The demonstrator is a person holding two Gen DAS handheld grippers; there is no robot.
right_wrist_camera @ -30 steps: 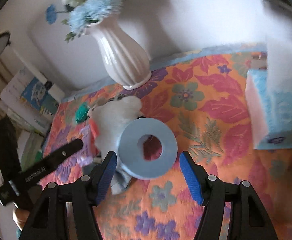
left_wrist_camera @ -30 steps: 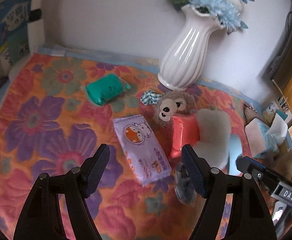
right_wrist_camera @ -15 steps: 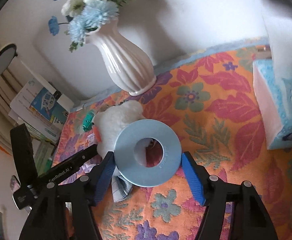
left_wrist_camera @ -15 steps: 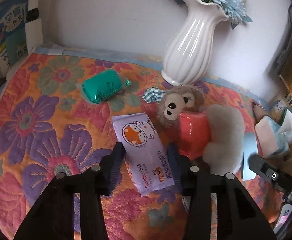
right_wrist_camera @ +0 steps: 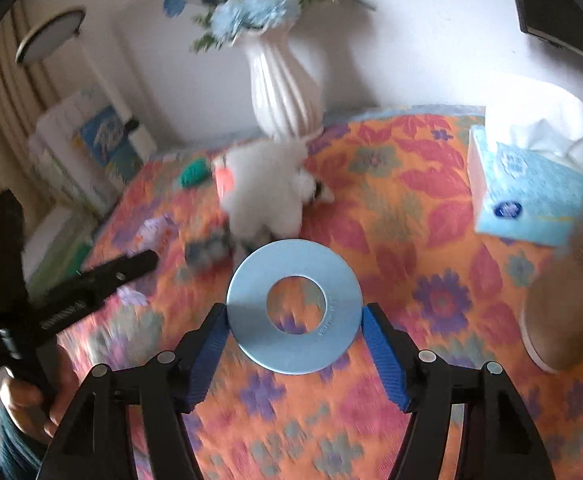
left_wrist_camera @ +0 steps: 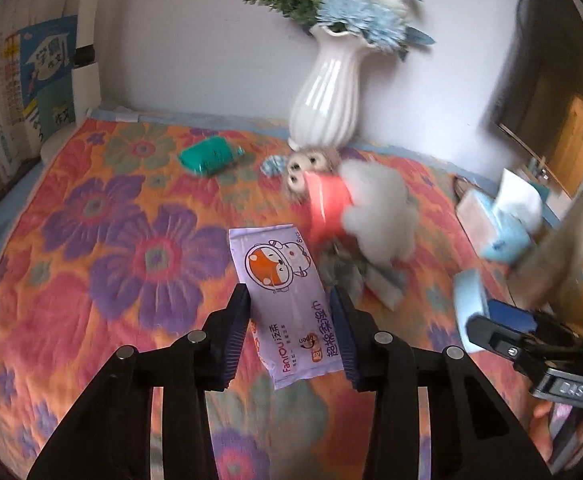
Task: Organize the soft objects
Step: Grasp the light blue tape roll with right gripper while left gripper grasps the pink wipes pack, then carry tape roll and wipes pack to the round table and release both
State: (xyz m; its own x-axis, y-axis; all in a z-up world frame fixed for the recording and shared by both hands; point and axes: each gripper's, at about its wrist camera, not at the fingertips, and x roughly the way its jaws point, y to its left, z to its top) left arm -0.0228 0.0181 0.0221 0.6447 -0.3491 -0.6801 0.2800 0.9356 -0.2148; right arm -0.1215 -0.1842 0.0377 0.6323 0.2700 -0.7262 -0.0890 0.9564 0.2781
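My left gripper [left_wrist_camera: 289,320] is shut on a lilac pack of wet wipes [left_wrist_camera: 283,288] and holds it above the flowered cloth. My right gripper [right_wrist_camera: 294,322] is shut on a flat pale blue ring [right_wrist_camera: 294,306], lifted off the cloth; the ring's edge [left_wrist_camera: 469,308] shows in the left wrist view. A white fluffy toy [left_wrist_camera: 379,212], a pink-red pack [left_wrist_camera: 327,208] and a brown plush bear [left_wrist_camera: 311,168] lie together in front of the vase. A green pack [left_wrist_camera: 209,156] lies further left. A grey cloth [left_wrist_camera: 341,270] lies by the fluffy toy.
A white ribbed vase [left_wrist_camera: 329,92] with blue flowers stands at the back against the wall. A blue tissue box [right_wrist_camera: 527,192] sits at the right. A beige cylinder [right_wrist_camera: 571,280] stands at the far right. Books [left_wrist_camera: 31,88] lean at the left edge.
My left gripper has shut on the wipes pack and lifted it towards me. My right gripper has shut on the blue ring and pulled it back from the fluffy toy.
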